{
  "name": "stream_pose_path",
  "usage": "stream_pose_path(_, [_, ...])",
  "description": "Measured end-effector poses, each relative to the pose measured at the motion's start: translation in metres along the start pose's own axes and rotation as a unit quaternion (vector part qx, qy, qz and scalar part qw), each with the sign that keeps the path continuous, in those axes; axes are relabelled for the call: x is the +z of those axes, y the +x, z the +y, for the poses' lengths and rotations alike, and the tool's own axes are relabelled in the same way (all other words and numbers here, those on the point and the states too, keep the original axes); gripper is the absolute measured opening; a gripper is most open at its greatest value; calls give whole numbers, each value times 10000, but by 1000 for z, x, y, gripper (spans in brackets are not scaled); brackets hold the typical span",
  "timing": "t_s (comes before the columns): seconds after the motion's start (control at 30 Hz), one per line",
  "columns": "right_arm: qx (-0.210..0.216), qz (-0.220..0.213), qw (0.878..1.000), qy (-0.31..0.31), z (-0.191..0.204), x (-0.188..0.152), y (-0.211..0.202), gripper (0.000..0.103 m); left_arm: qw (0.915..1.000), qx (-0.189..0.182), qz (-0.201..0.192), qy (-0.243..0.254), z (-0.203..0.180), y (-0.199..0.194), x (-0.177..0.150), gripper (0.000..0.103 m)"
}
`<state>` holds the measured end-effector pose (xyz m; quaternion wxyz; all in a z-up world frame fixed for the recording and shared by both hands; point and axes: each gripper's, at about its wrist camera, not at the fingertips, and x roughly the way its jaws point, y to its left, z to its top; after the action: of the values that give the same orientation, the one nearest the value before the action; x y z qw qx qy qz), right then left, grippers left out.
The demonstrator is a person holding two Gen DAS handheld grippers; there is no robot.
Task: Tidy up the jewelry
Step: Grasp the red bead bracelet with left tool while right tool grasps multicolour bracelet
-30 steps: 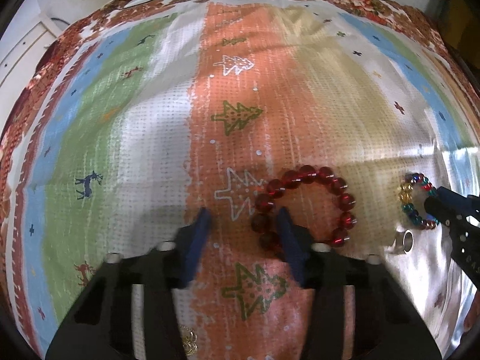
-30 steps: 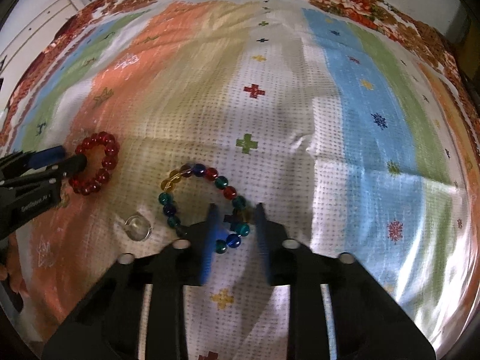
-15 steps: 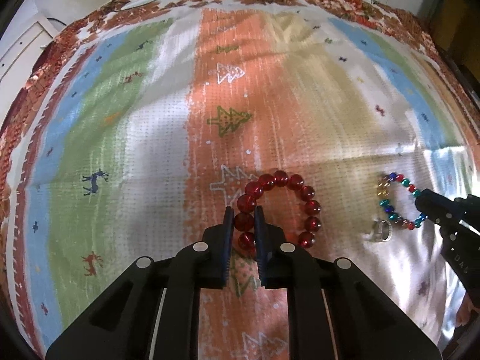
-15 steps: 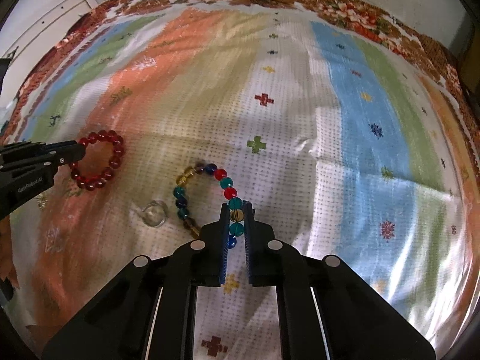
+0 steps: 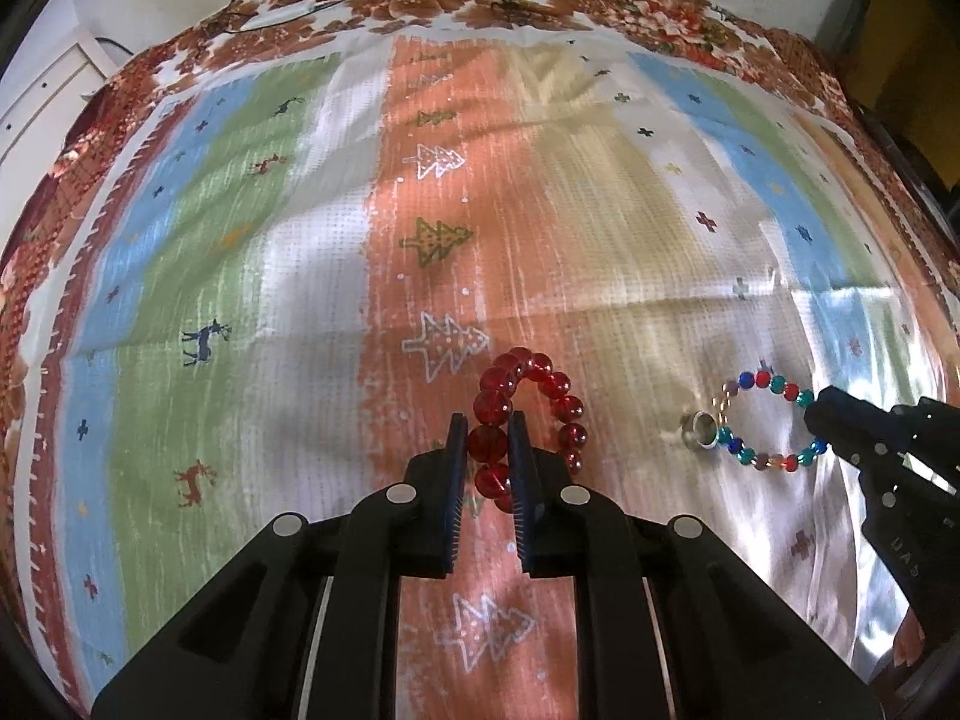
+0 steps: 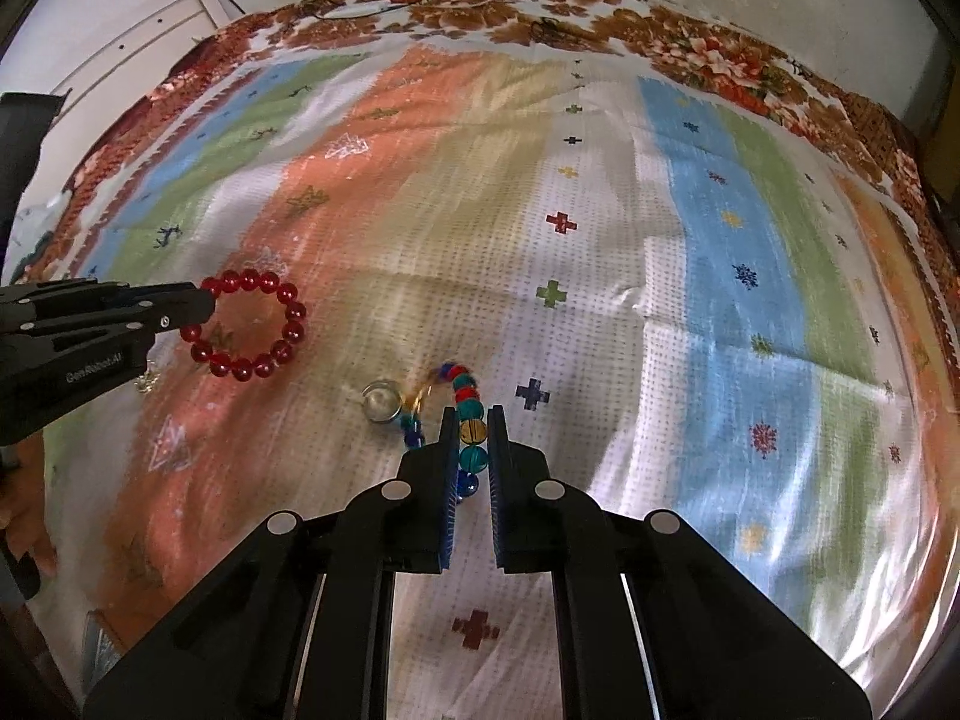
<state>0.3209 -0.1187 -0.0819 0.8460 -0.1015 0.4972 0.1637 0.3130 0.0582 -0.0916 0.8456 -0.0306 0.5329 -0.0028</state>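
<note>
My left gripper (image 5: 487, 420) is shut on the red bead bracelet (image 5: 555, 387), which hangs lifted off the striped cloth (image 5: 270, 276). From the right wrist view the same red bracelet (image 6: 288, 324) dangles as a ring from the left gripper (image 6: 204, 306). My right gripper (image 6: 470, 414) is shut on the multicoloured bead bracelet (image 6: 471, 429), raised a little above the cloth. The left wrist view shows that multicoloured bracelet (image 5: 735, 441) held by the right gripper (image 5: 819, 414) at its right side. A silver ring (image 6: 381, 402) lies on the cloth beside it, also visible as the ring (image 5: 699, 430).
The striped cloth covers a bed with a brown floral border (image 6: 690, 54) at the far edge. A small gold piece of jewelry (image 6: 146, 381) lies under the left gripper. A white cabinet (image 6: 138, 48) stands at the far left.
Both grippers closed on their bracelets and rose, lifting the red bracelet and the multicoloured bracelet off the cloth. The silver ring stayed lying in place.
</note>
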Motion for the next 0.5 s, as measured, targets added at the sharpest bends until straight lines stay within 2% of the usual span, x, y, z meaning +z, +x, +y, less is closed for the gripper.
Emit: stream_pose_path(0.5, [81,-242,9996,-78,12,-15,-36,10,9996,-134,-225,-108,-3,-39,-20,13])
